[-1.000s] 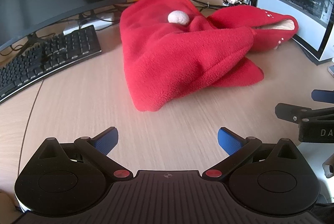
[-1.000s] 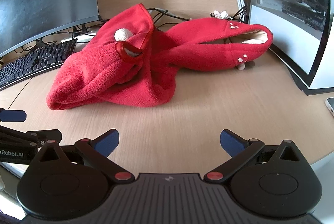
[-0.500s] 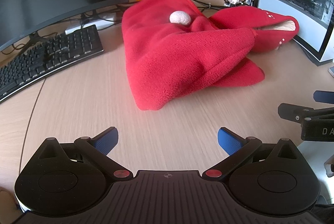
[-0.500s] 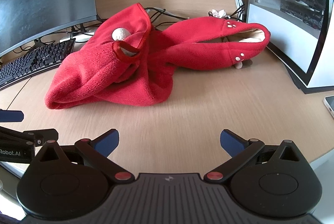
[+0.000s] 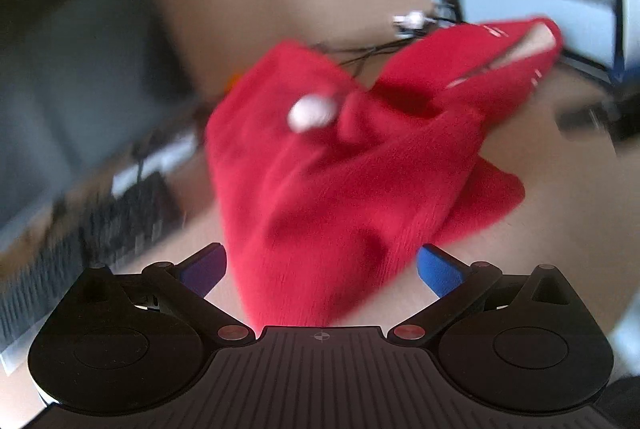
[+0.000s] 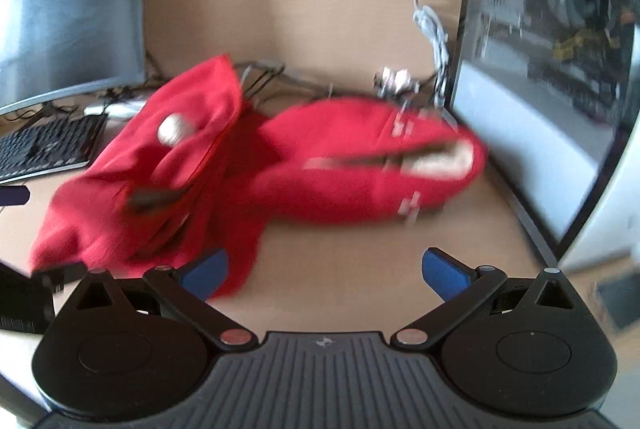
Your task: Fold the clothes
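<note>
Pale wood bench (image 6: 360,269) carries everything, with a computer case (image 6: 540,109) at the right and a keyboard (image 6: 44,145) at the left. Left hand-held gripper (image 5: 321,265) is spread wide and holds nothing; the near tip of the red fleece garment (image 5: 332,197) lies between its blue pads (image 5: 438,269). Right hand-held gripper (image 6: 324,269) is equally wide and empty, the garment's lower fold just beside its left pad. Both views are motion-blurred, so the garment's white snaps and cream lining smear.
</note>
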`<action>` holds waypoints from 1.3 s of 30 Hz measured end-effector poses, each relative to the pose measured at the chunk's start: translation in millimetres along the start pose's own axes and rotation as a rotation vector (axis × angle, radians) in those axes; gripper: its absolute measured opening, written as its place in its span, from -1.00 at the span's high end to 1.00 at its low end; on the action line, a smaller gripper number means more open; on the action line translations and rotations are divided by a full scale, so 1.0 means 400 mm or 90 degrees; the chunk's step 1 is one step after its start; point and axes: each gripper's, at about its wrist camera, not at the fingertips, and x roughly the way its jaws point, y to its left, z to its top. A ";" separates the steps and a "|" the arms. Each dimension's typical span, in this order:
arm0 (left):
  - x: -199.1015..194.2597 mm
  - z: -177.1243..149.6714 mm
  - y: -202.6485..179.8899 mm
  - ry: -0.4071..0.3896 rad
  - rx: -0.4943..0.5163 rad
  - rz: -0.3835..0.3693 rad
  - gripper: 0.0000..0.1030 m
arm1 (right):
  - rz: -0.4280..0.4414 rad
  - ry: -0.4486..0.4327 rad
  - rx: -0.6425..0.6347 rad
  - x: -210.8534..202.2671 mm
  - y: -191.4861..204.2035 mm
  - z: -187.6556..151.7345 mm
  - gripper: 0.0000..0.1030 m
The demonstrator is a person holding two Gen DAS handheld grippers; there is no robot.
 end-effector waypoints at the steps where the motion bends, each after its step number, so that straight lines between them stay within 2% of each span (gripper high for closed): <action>1: 0.018 0.015 -0.016 -0.010 0.031 0.019 -1.00 | -0.002 -0.007 -0.009 0.017 -0.010 0.020 -1.00; 3: 0.055 0.040 -0.041 -0.031 0.083 0.078 -1.00 | -0.004 -0.020 -0.027 0.051 -0.029 0.060 -1.00; 4: 0.062 0.053 -0.024 -0.038 0.070 0.118 -1.00 | -0.001 -0.024 -0.035 0.071 -0.035 0.077 -1.00; 6: 0.057 0.071 0.063 -0.038 -0.030 0.230 -1.00 | 0.007 -0.031 -0.051 0.110 -0.048 0.109 -1.00; 8: 0.039 0.044 0.210 0.007 -0.179 0.398 -1.00 | 0.020 -0.036 -0.064 0.152 -0.057 0.131 -1.00; 9: 0.028 0.024 0.265 0.033 -0.233 0.448 -1.00 | 0.029 -0.036 -0.069 0.176 -0.060 0.140 -1.00; 14: -0.038 -0.095 0.467 0.161 -0.438 0.572 -1.00 | 0.120 -0.011 -0.084 0.274 -0.018 0.159 -1.00; 15: -0.055 -0.101 0.475 0.158 -0.461 0.566 -1.00 | 0.132 -0.007 -0.095 0.286 -0.001 0.160 -1.00; 16: -0.068 -0.088 0.453 0.135 -0.462 0.514 -1.00 | 0.144 -0.003 -0.106 0.299 0.017 0.160 -1.00; 19: -0.083 -0.031 0.366 0.079 -0.427 0.297 -1.00 | 0.180 0.009 -0.139 0.336 0.068 0.160 -1.00; 21: -0.057 0.021 0.288 0.080 -0.363 0.133 -1.00 | 0.181 0.011 -0.148 0.348 0.076 0.165 -1.00; 22: -0.043 0.045 0.243 0.077 -0.327 0.071 -1.00 | 0.178 0.011 -0.142 0.347 0.060 0.168 -1.00; 24: -0.009 0.082 0.152 0.072 -0.253 -0.018 -1.00 | 0.165 0.017 -0.120 0.340 0.013 0.171 -1.00; 26: 0.036 0.105 0.073 0.077 -0.170 -0.086 -1.00 | 0.157 0.033 -0.097 0.338 -0.037 0.168 -1.00; 27: 0.060 0.112 0.037 0.085 -0.125 -0.090 -1.00 | 0.156 0.044 -0.086 0.337 -0.060 0.165 -1.00; 29: 0.102 0.124 -0.022 0.101 -0.041 -0.067 -1.00 | 0.160 0.061 -0.065 0.332 -0.094 0.154 -1.00; 31: 0.137 0.132 -0.041 0.112 0.000 -0.041 -1.00 | 0.153 0.069 -0.064 0.324 -0.115 0.144 -1.00; 35: 0.141 0.132 -0.014 0.102 -0.025 0.009 -1.00 | 0.127 0.066 -0.066 0.307 -0.133 0.130 -1.00; 39: 0.141 0.127 0.072 0.074 -0.086 0.137 -1.00 | 0.133 0.039 -0.044 0.278 -0.123 0.148 -1.00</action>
